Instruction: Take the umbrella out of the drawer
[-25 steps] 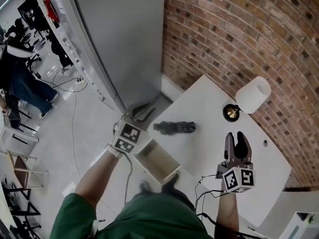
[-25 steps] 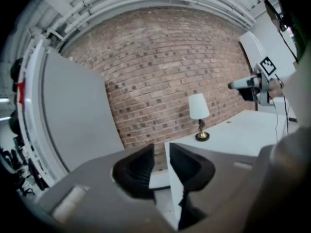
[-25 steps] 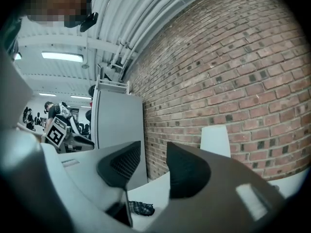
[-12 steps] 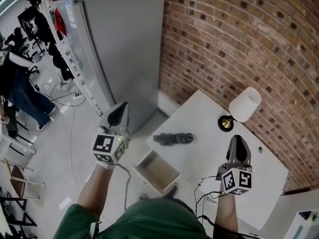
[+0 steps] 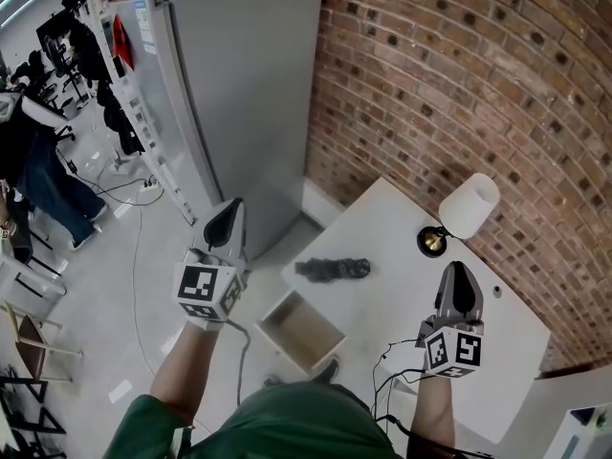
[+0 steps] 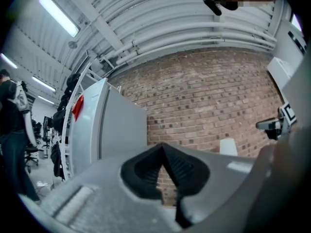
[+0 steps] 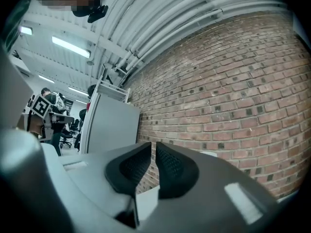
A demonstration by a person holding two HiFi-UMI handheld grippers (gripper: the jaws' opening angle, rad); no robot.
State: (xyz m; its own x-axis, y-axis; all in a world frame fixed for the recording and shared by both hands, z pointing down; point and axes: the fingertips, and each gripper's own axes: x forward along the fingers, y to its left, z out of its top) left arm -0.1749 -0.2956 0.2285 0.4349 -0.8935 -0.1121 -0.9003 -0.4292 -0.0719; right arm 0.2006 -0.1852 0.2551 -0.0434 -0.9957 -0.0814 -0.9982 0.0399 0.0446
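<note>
Lifted clear, our left tool (image 5: 232, 214) is shut empty, our right tool (image 5: 457, 277) just narrowed to an empty slit: the umbrella (image 5: 332, 270) lies between them, already out of the drawer (image 5: 302, 330).

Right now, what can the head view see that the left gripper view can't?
Only the head view shows the folded umbrella lying on the white table, and the open drawer. Only the left gripper view shows the ceiling pipes and ceiling lights. Both show the brick wall, the grey cabinet and the lamp.
</note>
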